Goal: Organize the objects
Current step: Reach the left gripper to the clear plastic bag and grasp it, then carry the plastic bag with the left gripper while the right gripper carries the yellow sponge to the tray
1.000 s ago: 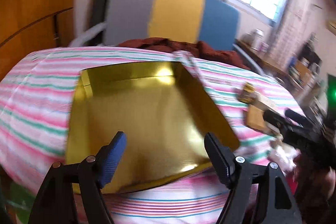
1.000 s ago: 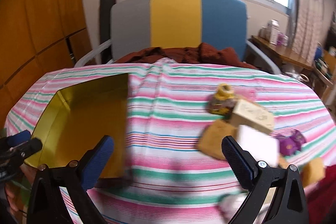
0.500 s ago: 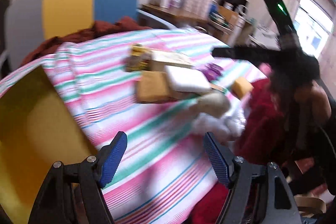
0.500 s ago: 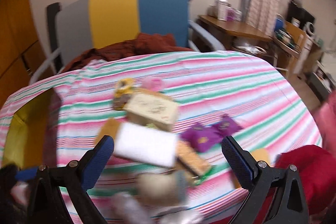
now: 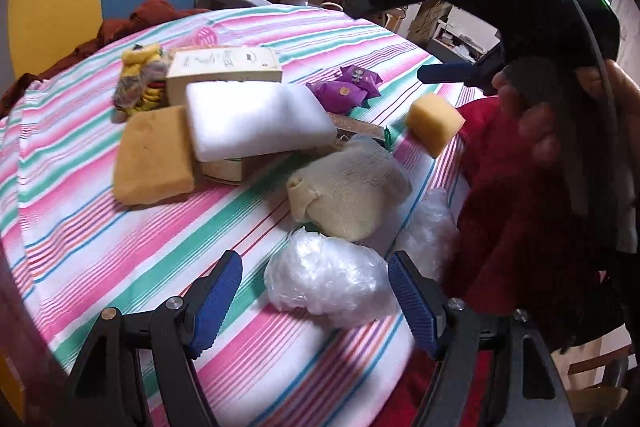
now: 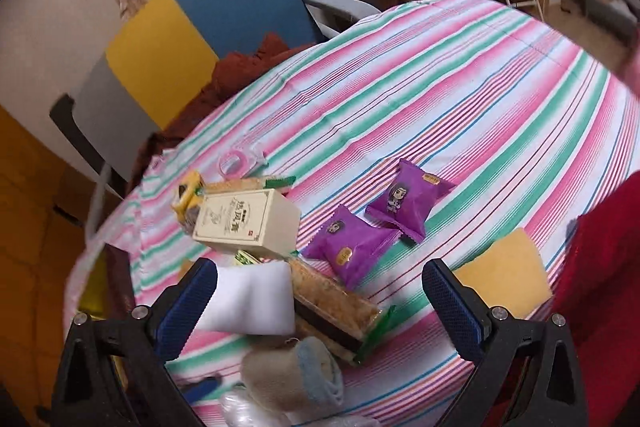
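Biscuit pack (image 6: 332, 303) half hidden under white sponge (image 6: 248, 303); both hand-held grippers agape.

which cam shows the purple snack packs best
The right wrist view: both purple packs lie in full, unblocked, prints readable. The left wrist view shows them small and far, partly behind the white sponge.

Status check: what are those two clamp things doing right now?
Left tool open, straddling plastic bag. Right tool open, empty, above snack bar.

Black tongs (image 5: 314, 301), ribbed blue pads (image 5: 216, 301)
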Motion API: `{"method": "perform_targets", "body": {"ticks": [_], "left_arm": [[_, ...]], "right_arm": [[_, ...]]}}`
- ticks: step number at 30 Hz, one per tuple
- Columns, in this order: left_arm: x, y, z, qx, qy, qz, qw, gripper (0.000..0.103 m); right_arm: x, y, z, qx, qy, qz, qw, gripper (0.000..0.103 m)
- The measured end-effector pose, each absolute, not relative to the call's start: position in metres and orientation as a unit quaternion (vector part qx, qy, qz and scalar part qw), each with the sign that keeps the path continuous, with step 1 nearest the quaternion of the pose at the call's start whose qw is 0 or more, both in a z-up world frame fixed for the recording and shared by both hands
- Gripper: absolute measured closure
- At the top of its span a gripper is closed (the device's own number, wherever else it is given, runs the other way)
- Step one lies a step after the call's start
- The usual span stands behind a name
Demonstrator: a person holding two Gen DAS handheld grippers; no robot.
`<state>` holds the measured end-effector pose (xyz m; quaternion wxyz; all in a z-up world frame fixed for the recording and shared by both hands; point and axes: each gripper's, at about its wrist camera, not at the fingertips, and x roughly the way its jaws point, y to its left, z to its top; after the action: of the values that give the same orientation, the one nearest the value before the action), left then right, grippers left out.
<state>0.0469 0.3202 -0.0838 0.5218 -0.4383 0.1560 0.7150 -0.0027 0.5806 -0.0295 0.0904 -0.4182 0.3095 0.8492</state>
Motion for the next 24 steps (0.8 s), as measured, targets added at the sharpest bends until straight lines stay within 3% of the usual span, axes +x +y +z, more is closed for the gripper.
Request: {"method": "perform_targets", "body": {"ticks": [2, 6, 9, 16, 24], "left_arm": [[0.045, 0.323, -0.090, -0.441, 0.154, 0.712, 0.524, 0.029], [0.041, 0.318, -0.094, -0.437, 0.139, 0.709, 0.536, 0.047], [0.034, 0.305, -0.093, -0.439, 0.129, 0.715, 0.529, 0.049], [0.016, 0.273, -0.093, -0.428, 0.130, 0.750, 0.487, 0.049], [0.014, 0.271, -0.094, -0.431, 0.121, 0.759, 0.473, 0.049]], "right_arm": [[0.001, 0.586, -0.030, -0.403, 0.330, 0.849, 0.091, 0.000], [0.006, 0.597, -0.033, -0.389, 0.365, 0.841, 0.091, 0.000], [0.000, 0.598, -0.032, -0.411, 0.352, 0.835, 0.097, 0.000], [-0.016, 0.617, -0.013, -0.503, 0.217, 0.824, 0.144, 0.000], [-0.025, 0.635, -0.062, -0.633, 0.127, 0.745, 0.166, 0.000]]}}
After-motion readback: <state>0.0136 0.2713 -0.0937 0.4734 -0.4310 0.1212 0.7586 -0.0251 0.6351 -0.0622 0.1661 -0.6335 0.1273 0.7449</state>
